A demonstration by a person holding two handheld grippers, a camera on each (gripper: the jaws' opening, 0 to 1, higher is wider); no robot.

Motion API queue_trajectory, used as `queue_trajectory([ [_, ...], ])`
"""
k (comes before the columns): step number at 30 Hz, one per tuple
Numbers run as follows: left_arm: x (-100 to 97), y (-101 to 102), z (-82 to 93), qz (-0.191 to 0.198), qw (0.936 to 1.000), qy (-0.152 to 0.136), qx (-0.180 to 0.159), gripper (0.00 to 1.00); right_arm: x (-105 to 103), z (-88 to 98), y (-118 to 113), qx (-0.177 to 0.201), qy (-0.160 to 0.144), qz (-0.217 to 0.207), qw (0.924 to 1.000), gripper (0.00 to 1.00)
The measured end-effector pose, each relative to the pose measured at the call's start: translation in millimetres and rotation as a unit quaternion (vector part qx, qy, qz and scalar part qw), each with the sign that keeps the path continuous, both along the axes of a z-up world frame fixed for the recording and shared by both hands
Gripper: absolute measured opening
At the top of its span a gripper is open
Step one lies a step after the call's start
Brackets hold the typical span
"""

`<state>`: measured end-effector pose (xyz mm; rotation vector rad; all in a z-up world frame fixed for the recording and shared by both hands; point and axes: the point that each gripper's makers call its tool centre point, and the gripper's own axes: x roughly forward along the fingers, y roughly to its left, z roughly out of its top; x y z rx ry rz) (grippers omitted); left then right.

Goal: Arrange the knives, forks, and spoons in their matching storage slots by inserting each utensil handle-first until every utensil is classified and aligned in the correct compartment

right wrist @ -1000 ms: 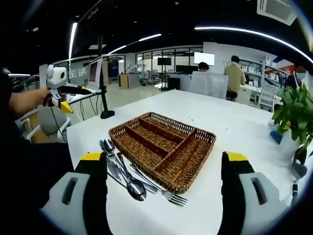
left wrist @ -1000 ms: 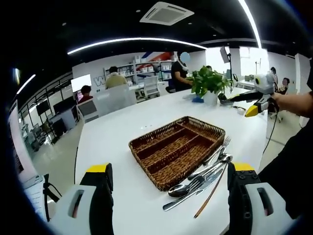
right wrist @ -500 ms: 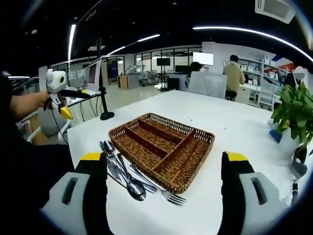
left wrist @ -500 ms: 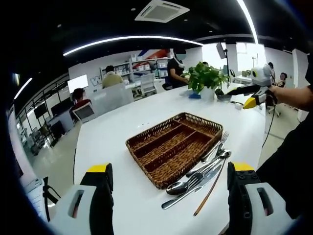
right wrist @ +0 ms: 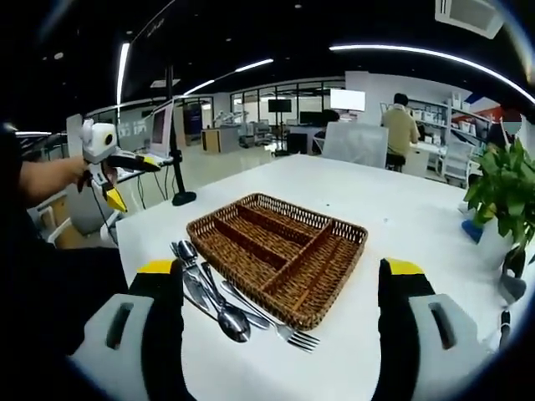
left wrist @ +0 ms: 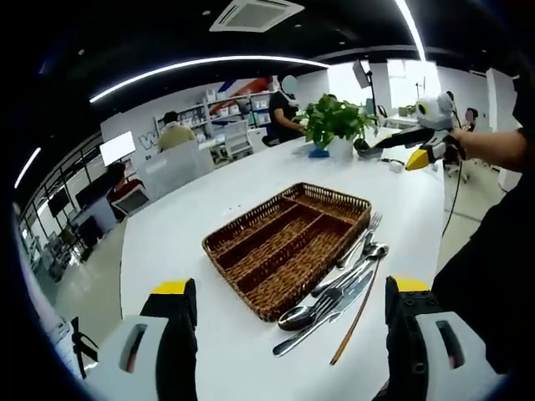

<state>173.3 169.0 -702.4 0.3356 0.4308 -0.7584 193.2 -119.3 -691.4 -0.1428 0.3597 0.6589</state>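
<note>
Hovering above tabletop (left wrist: pixel 175 242) for overview | left tongs (left wrist: pixel 284 313) and right tongs (right wrist: pixel 280 288) wide open, empty | utensils (right wrist: pixel 209 292) piled beside wicker tray (left wrist: pixel 288 242), slots unfilled, ready for sorting

Brown woven wicker tray (right wrist: pixel 276 251) sitting on white tabletop (right wrist: pixel 393 225); silver cutlery (right wrist: pixel 213 296) gleaming beside it; yellow-tipped black fingers (right wrist: pixel 159 288) showing; green plant (left wrist: pixel 334 121) standing behind.

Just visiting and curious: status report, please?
Both grippers open, holding nothing. Cutlery pile lies on table beside wicker tray, none sorted. Nothing in the way.
</note>
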Motion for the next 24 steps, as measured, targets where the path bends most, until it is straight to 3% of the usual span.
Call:
queue_trajectory([
  [9,-3.6,-14,-9.5,-0.021,0.9997,0.012,-0.001,0.87,1,1.7,-3,-0.005,-0.007,-0.005,0.9999,0.99],
  [15,-9.1,-24,-25.3,-0.050,0.9979,0.020,0.036,0.79,3,1.7,-4,-0.002,-0.010,-0.010,0.9999,0.98],
  [20,-10.9,-30,-34.3,-0.060,0.9971,0.034,0.031,0.73,0,-2.1,-4,0.001,-0.006,-0.012,0.9999,0.97],
  [24,-14.1,-39,-39.1,-0.066,0.9965,0.052,0.004,0.71,0,-6.3,-3,0.002,-0.002,-0.011,0.9999,0.96],
])
